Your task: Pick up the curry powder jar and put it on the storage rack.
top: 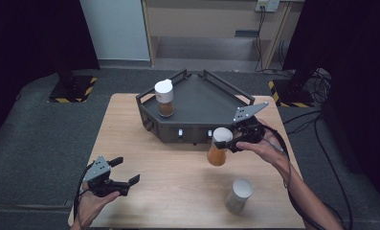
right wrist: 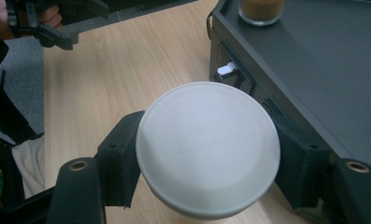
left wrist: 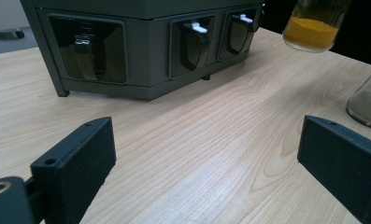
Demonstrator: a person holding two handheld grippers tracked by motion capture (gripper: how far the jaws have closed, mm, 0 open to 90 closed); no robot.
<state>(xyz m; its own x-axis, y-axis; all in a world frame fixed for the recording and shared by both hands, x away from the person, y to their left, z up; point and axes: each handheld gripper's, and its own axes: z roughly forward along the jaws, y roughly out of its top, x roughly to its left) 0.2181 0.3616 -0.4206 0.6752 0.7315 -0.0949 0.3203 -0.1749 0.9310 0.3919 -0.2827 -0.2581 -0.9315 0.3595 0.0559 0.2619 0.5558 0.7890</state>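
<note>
My right gripper (top: 229, 140) is shut on the white lid of a jar of orange-yellow powder (top: 217, 152), held above the table just in front of the dark tray rack (top: 211, 98). From above, the jar's white lid (right wrist: 207, 148) sits squeezed between my right gripper's (right wrist: 207, 154) jaws. The jar's orange bottom (left wrist: 311, 31) hangs at the upper right of the left gripper view. My left gripper (top: 125, 171) is open at the table's near left, nothing between its jaws (left wrist: 206, 154). A second jar with brown powder (top: 164, 98) stands upright on the rack.
A third white-lidded jar (top: 238, 195) stands on the wooden table (top: 178, 182) near the front right; its glass base (left wrist: 367, 100) shows at the right edge. The rack's front has latches (left wrist: 195, 42). Cables (top: 317, 129) trail off the table's right side.
</note>
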